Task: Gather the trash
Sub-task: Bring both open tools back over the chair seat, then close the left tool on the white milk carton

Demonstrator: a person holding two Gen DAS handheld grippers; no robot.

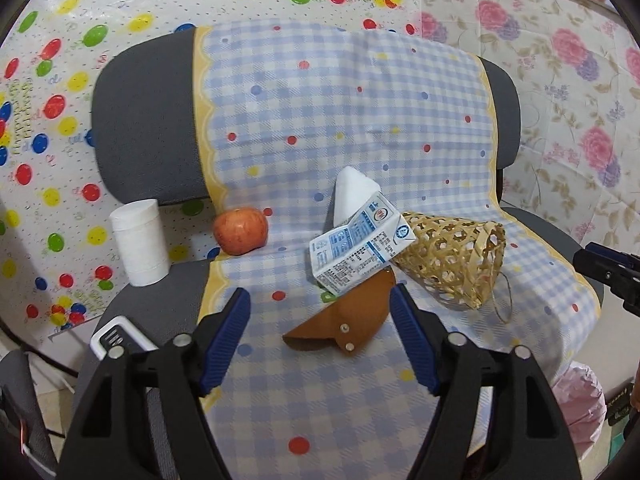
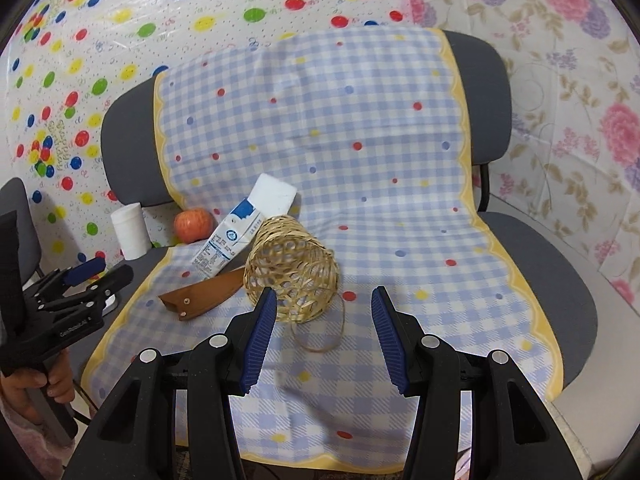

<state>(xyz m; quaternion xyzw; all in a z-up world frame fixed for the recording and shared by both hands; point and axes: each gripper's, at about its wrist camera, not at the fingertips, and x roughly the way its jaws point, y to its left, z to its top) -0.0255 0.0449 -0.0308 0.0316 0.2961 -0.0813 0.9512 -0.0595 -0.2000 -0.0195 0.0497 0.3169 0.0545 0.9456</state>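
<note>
While both grippers hang over the chair seat (image 2: pixel 560 264), nothing sits between their jaws: the left gripper (image 1: pixel 320 300) stands wide apart above the brown leather sheath (image 1: pixel 340 324), and the right gripper (image 2: pixel 324 304) is parted just before the woven bamboo basket (image 2: pixel 290 276). A crumpled milk carton (image 1: pixel 356 244) lies on the checked cloth (image 1: pixel 320 120), leaning against the basket, its lower end over the sheath. An apple (image 1: pixel 240 230) and a paper roll (image 1: pixel 140 242) sit off to the left
</note>
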